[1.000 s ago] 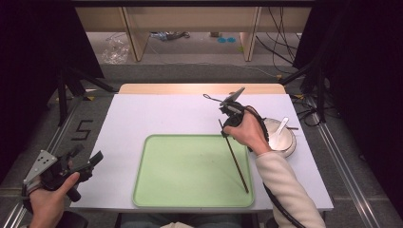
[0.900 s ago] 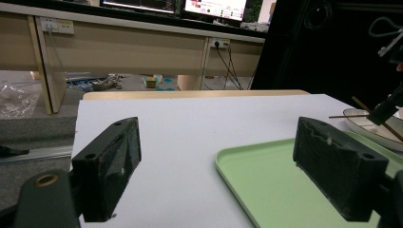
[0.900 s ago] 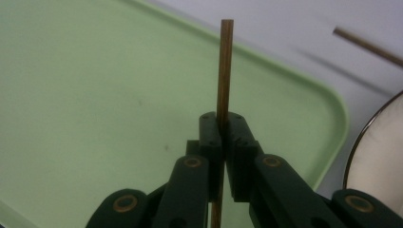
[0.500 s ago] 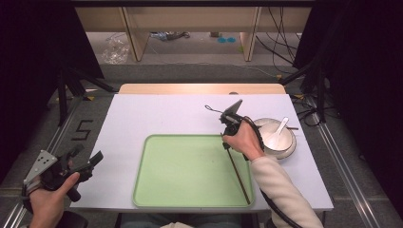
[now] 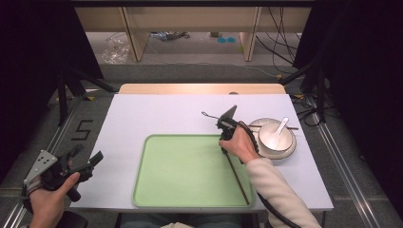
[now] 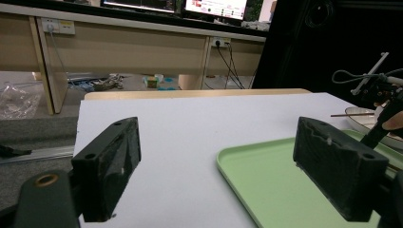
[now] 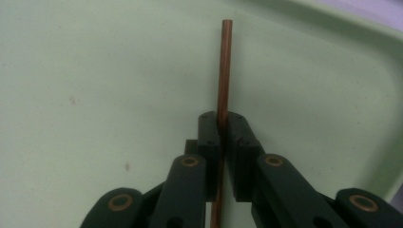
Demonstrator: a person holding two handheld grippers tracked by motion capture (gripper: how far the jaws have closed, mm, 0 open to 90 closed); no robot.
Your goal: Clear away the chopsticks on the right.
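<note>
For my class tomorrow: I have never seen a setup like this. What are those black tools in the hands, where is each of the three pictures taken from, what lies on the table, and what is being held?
There is no robot here: a person holds a hand-operated gripper in each hand. The high view looks down from above the person's side of the table. The other two pictures come from small cameras riding on the grippers, looking along their black fingers.

On the white table lie a green tray and, to its right, a plate carrying a white bowl with a white spoon in it. A thin dark stick rests across the plate's far rim.

The right gripper is shut on a thin brown stick, probably a chopstick, over the tray's right side. The left gripper is open and holds nothing, at the table's near left edge.
</note>
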